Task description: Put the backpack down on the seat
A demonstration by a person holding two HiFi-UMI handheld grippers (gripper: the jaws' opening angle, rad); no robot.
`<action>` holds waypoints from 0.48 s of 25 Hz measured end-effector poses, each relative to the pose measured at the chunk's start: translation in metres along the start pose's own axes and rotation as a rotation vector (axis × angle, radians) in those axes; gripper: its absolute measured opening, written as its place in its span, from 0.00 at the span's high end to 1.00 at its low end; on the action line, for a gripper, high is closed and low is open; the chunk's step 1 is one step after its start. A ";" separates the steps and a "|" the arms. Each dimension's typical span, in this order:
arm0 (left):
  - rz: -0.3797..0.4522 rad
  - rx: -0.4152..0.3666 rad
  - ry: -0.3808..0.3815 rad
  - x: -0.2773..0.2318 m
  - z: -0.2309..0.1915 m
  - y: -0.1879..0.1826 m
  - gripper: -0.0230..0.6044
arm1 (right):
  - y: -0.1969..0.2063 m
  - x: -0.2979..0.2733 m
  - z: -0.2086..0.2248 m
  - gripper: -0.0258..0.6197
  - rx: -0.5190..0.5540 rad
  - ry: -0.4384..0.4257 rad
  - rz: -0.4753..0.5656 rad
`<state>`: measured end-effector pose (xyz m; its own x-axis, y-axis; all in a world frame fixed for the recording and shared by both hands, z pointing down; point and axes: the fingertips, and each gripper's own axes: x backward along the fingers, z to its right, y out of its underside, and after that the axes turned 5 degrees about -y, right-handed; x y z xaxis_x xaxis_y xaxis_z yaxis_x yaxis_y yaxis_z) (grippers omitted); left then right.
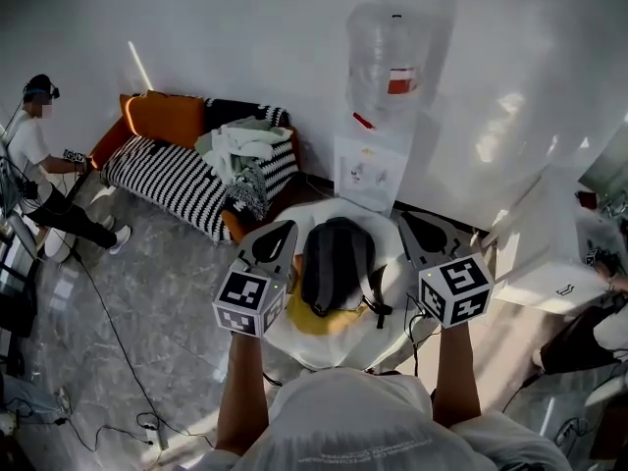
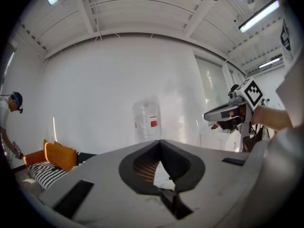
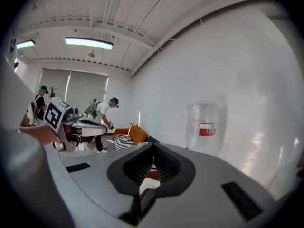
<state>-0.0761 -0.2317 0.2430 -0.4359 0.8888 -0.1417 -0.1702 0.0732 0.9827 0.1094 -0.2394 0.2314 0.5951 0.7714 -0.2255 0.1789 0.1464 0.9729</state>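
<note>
Colleague: What were your tools doing at that point?

Me: Both were pressed together, with nothing between the pads. My left gripper (image 1: pixel 283 229) and right gripper (image 1: pixel 409 221) sat at the ends of outstretched forearms. They pointed nearly level, a touch downward, with the marker cubes facing me.

Colleague: And the bag?

Me: The backpack (image 1: pixel 336 263) lay flat on the round white seat (image 1: pixel 294 334). It was between the two grippers and, as far as I could judge, below them, touched by neither. I took the put-down as done. That's why I had the tools clear, one on either side, where no strap could snag.

Colleague: Anything beyond it?

Me: Just behind the seat stood a water dispenser (image 1: pixel 378 165), its big bottle against the white wall. Further left was a sofa (image 1: pixel 186 180) with striped cushions and piled clothes.
</note>
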 end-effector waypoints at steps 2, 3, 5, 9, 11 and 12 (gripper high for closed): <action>0.025 -0.001 -0.003 -0.003 -0.002 -0.011 0.97 | -0.006 -0.002 0.002 0.96 0.009 -0.009 0.008; 0.035 -0.004 -0.004 -0.004 -0.003 -0.017 0.97 | -0.010 -0.003 0.003 0.96 0.015 -0.013 0.015; 0.052 -0.009 -0.012 -0.005 -0.006 -0.027 0.97 | -0.020 -0.003 0.005 0.96 0.032 -0.019 0.032; 0.086 -0.023 -0.033 -0.004 -0.014 -0.044 0.97 | -0.038 -0.008 0.000 0.96 0.074 -0.036 0.057; 0.102 -0.048 -0.038 -0.002 -0.016 -0.051 0.97 | -0.045 -0.009 -0.003 0.96 0.087 -0.047 0.067; 0.107 -0.064 -0.039 -0.002 -0.016 -0.054 0.97 | -0.048 -0.009 -0.004 0.96 0.090 -0.049 0.072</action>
<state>-0.0802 -0.2445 0.1880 -0.4197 0.9072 -0.0307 -0.1817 -0.0508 0.9820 0.0922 -0.2506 0.1871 0.6463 0.7462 -0.1596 0.2028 0.0336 0.9786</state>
